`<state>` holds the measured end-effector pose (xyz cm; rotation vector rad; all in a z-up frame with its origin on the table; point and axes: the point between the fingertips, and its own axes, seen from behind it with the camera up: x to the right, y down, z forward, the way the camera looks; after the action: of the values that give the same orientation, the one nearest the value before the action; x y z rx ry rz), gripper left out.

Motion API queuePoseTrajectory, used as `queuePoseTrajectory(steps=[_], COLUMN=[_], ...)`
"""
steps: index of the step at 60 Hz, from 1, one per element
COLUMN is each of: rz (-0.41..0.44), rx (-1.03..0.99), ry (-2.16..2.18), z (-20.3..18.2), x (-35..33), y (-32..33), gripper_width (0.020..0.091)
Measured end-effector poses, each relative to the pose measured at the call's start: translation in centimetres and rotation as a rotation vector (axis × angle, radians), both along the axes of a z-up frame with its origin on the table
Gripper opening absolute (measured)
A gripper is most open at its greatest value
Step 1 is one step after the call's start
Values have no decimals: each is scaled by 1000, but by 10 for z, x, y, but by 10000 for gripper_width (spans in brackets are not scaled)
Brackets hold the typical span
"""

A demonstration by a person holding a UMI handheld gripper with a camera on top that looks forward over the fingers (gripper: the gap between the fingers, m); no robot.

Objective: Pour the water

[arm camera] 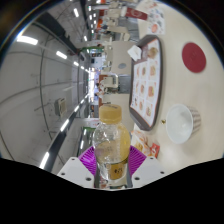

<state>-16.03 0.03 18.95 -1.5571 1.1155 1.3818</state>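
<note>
A clear plastic bottle [111, 140] with a white cap and yellowish liquid stands between my fingers, and my gripper [112, 160] is shut on its body, both purple pads [90, 157] pressing its sides. The whole view is rolled on its side, so the bottle is tilted with the gripper. A white cup [178, 123] sits on the table [205, 150] beyond the bottle, off to one side of it.
A dark-rimmed tray [146, 82] with white cards lies beyond the cup. A round red object [195, 57] sits further along the table. The ceiling with strip lights [28, 40] fills the other side.
</note>
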Motion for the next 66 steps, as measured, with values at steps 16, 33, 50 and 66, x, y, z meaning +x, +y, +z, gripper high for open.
queuePoseTrajectory(steps=[16, 33, 50, 66], rz=[1, 59, 197, 194], rx=[152, 160, 98, 100], ry=[-886, -1491, -1501, -1505], z=[55, -20, -118, -135], x=[127, 240, 255, 255], y=[27, 28, 23, 19], gripper_width=[367, 366, 365, 378])
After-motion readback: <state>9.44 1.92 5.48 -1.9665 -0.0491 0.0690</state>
